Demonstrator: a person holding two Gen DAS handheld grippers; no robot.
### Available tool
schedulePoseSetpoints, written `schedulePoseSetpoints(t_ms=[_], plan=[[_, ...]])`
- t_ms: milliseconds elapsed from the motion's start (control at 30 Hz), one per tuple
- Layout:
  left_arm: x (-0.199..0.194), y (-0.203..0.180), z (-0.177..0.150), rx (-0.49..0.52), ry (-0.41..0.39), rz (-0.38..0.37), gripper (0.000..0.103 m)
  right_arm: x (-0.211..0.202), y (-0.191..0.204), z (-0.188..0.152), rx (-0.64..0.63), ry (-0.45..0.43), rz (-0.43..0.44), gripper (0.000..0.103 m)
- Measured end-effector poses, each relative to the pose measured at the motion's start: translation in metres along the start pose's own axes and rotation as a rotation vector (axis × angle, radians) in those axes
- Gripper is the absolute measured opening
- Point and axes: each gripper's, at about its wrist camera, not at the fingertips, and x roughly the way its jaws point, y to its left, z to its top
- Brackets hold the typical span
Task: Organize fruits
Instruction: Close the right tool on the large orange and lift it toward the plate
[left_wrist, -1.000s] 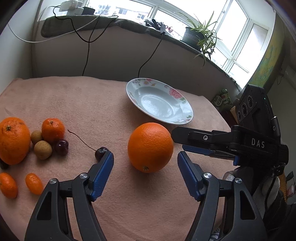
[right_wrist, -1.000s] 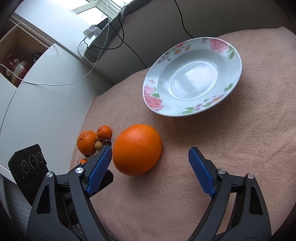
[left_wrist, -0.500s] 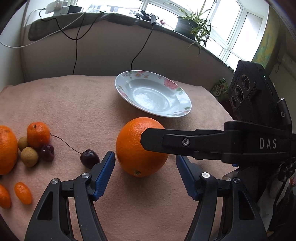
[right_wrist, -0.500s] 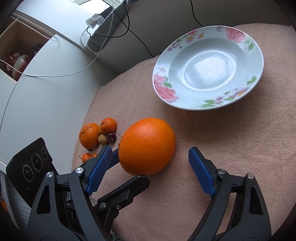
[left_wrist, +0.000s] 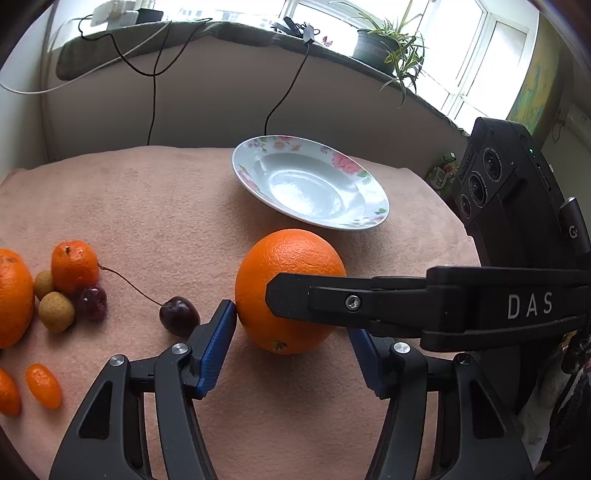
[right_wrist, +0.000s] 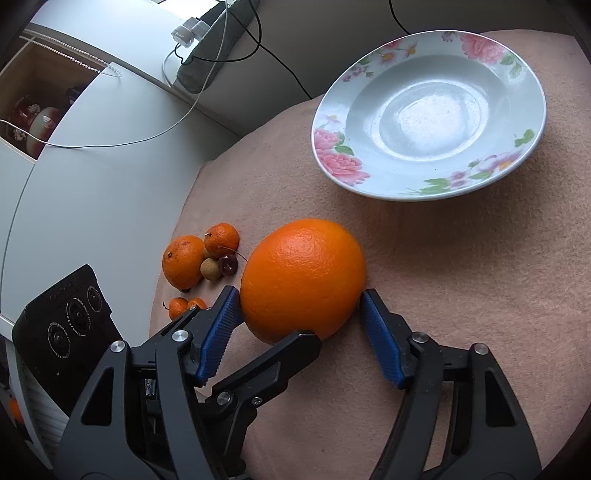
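Jaws of both grippers are closing around the orange (left_wrist: 291, 280) on the cloth (left_wrist: 147, 206). Left view: left gripper (left_wrist: 295, 332) flanks it, stem scar low toward the camera; the right gripper's finger (left_wrist: 369, 302) hides its right side and pad contact. Right view: right gripper (right_wrist: 299, 314), pads (right_wrist: 376, 328) touching the fruit's sides, long axis across them; the plate (right_wrist: 332, 147) sits beyond.

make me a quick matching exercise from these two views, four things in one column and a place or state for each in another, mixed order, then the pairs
Things:
1. large round orange
2. white floral-rimmed plate
3. dark red cherry with long stem
4. green potted plant

Places or states:
A. on the window ledge
B. between blue gripper pads
C. empty, beyond the big fruit
D. on the cloth beside the left gripper's pad

Pairs: 1-B, 2-C, 3-D, 4-A
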Motion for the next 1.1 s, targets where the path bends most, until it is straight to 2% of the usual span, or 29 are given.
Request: schedulePoseSetpoints(t_ms=[667, 1100], plan=[[-0.004, -0.017, 0.003, 0.036, -0.039, 0.024, 0.060, -0.020, 0.006, 0.001, -0.050, -0.056, -0.003, 0.069], [-0.001, -0.030, 0.028, 0.059, -0.090, -0.002, 0.060, -0.044, 0.013, 0.015, -0.096, -0.134, -0.045, 0.069]])
